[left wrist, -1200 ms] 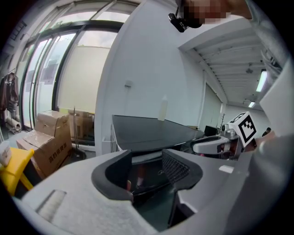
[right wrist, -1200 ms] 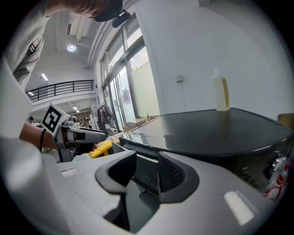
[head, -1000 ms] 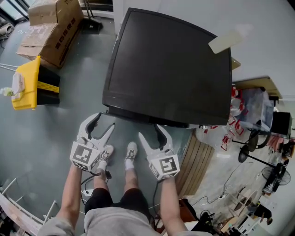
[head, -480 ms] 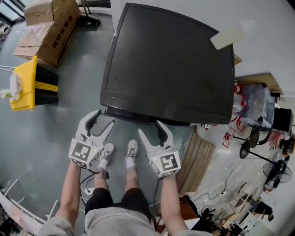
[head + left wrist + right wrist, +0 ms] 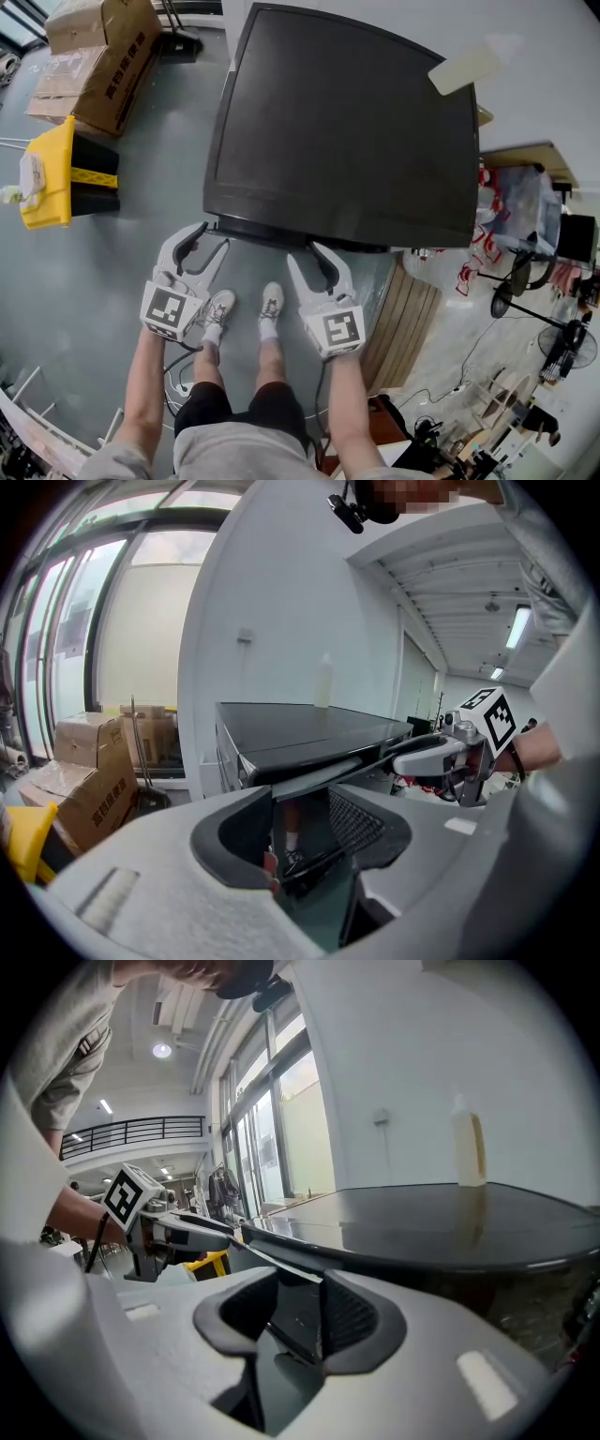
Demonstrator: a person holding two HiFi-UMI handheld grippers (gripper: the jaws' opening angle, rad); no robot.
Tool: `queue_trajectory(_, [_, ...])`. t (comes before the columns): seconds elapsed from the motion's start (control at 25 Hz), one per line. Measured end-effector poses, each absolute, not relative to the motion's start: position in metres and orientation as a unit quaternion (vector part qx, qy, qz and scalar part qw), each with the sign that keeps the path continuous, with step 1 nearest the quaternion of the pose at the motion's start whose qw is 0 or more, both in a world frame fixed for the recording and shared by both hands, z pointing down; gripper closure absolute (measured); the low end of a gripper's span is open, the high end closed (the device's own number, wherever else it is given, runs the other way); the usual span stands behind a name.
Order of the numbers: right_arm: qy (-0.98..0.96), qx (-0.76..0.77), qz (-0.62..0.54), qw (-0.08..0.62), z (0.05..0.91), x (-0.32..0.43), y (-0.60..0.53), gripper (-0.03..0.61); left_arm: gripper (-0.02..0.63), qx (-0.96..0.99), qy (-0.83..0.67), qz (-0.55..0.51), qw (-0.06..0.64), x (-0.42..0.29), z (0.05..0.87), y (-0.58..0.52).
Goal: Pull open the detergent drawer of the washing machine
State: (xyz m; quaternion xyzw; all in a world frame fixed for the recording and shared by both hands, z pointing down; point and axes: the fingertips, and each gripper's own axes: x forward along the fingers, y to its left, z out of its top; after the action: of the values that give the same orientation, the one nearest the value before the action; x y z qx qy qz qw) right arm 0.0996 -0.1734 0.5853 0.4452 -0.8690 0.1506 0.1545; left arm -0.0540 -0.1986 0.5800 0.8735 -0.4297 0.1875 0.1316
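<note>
From above, the black washing machine (image 5: 347,122) fills the middle of the head view. Its detergent drawer is hidden under the front edge (image 5: 281,232). My left gripper (image 5: 202,242) hangs just in front of that edge at its left end, and my right gripper (image 5: 314,262) is at the middle. The jaws of both are closing, with a gap still between the fingers and nothing gripped. The left gripper view shows the machine's front corner (image 5: 281,752) beyond the left gripper (image 5: 305,827). In the right gripper view, the right gripper (image 5: 300,1321) points at the front rim (image 5: 309,1260).
A pale bottle (image 5: 473,66) stands on the machine's far right corner. Cardboard boxes (image 5: 94,56) and a yellow bin (image 5: 52,173) sit on the floor to the left. To the right are a wooden pallet (image 5: 403,328) and a fan (image 5: 511,291). The person's feet (image 5: 244,314) are between the grippers.
Both grippers' jaws have narrowed from wide open. The hands have stayed in about the same place in front of the machine.
</note>
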Motion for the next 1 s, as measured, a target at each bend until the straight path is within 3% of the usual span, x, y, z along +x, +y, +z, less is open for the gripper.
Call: queue_trajectory(1.0, [-0.860,0.453,0.174,0.159,0.592,0.098,-0.109,0.423,0.431,0.883,-0.407,0.192,0.130,-0.058,0.583,-0.135])
